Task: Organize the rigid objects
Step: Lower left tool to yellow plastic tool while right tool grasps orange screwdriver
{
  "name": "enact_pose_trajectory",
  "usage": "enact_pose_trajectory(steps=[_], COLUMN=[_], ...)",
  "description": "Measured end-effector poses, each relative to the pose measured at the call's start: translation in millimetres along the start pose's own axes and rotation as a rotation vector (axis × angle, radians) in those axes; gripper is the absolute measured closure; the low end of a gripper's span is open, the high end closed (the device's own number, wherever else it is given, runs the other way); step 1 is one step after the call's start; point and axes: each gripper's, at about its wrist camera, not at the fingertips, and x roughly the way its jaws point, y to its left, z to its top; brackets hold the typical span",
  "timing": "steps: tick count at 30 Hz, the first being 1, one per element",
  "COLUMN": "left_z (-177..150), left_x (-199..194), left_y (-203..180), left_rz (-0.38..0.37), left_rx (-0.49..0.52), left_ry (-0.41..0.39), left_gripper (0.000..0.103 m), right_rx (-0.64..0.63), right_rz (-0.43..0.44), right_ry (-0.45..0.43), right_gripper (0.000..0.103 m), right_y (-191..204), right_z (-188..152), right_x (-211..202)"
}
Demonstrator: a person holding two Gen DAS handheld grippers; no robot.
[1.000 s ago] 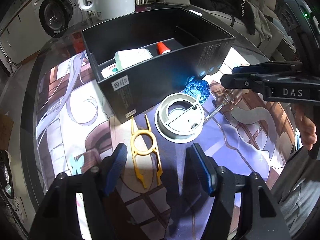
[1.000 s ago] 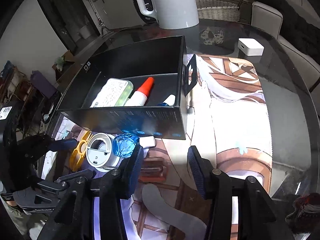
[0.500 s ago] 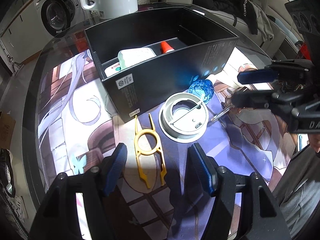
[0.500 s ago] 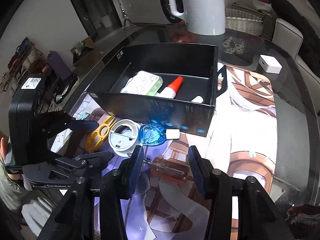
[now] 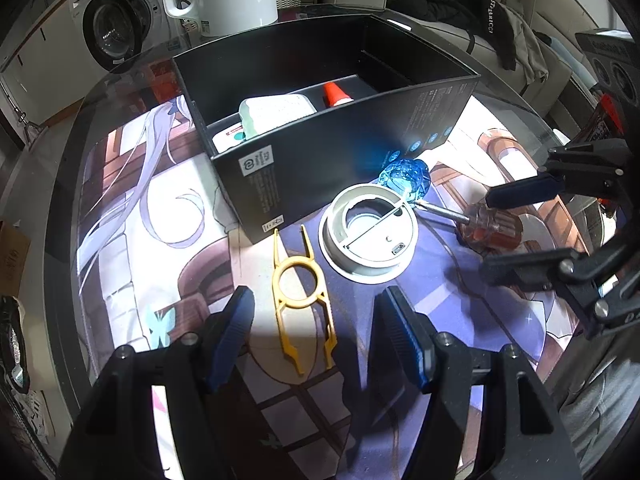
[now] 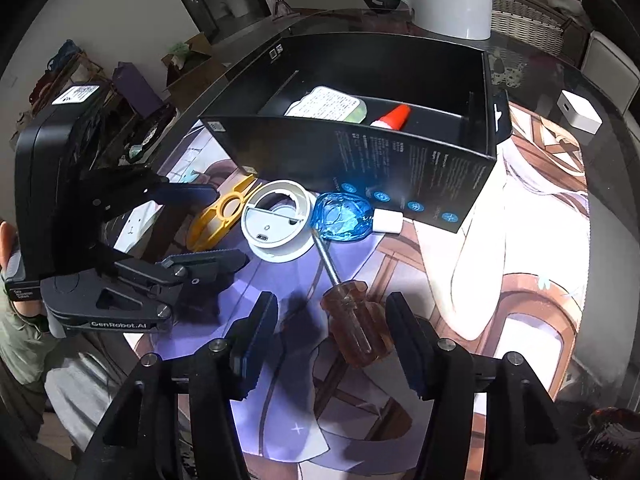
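A screwdriver [image 6: 352,316] with a clear amber handle lies flat on the printed mat, its metal shaft pointing at a white ring-shaped lid [image 6: 278,224] and touching the lid's rim. A faceted blue glass piece [image 6: 344,218] sits just beside the lid, against the black box [image 6: 440,176]. A yellow plastic tool [image 5: 302,292] lies flat on the lid's other side. Inside the box lie a white-and-green case [image 6: 326,106] and a red-capped tube [image 6: 394,116]. A small white block [image 6: 388,222] rests by the blue piece.

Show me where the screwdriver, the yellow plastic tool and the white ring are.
screwdriver [image 6: 358,330]: right wrist view, on the amber handle.
yellow plastic tool [image 5: 298,280]: left wrist view, on its ring's rim.
white ring [image 5: 370,268]: left wrist view, on the near rim.
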Motion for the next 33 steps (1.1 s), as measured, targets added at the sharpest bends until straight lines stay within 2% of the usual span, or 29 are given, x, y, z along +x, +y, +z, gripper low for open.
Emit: enact_pose_trajectory(steps=[4,8,13,15,17,18,22,29,30,33], left_z=[0.3,0.3,0.6,0.6,0.5,0.4,0.8,2.2,2.3,2.7], left_x=[0.2,0.5,0.7,0.7,0.7,0.8,1.0,3.1,3.2,1.4], left_y=[0.3,0.9,0.9,1.1,0.5,0.8,1.4,-1.3,-3.2,-6.3], left_rz=[0.002,0.003,0.004,0.003,0.004,0.005,0.005,0.033,0.040,0.036], left_rx=[0.000,0.002,0.002,0.002,0.002,0.003,0.001,-0.007,0.001,0.007], left_ry=[0.000,0.000,0.000,0.000,0.000,0.001,0.000,0.000,0.000,-0.001], left_gripper=[0.037,0.037,0.037,0.037,0.037,0.037,0.037,0.038,0.040,0.057], right_rx=[-0.036,-0.063,-0.132,-0.147,-0.160,-0.153,-0.086,-0.078,-0.083,-0.108], right_rz=[0.005,0.017,-0.033,-0.055,-0.096,-0.104,-0.046,-0.061,-0.065,-0.074], right_ry=[0.016,0.025,0.059,0.069,0.061,0.057,0.058,0.054,0.054,0.053], right_gripper=[0.042,0.033,0.033,0.040,0.071,0.075,0.075,0.075,0.075,0.073], right_y=[8.5,13.4,27.1,30.6,31.3,30.5,18.6,19.2,20.0,24.2], right_z=[-3.7,-5.7,-10.7,-11.9,-10.9,-9.8,-4.6,-1.5,-1.4,-4.7], right_x=[0.9,3.5,16.8,20.4,20.7,20.3,17.7,18.7,19.0,20.4])
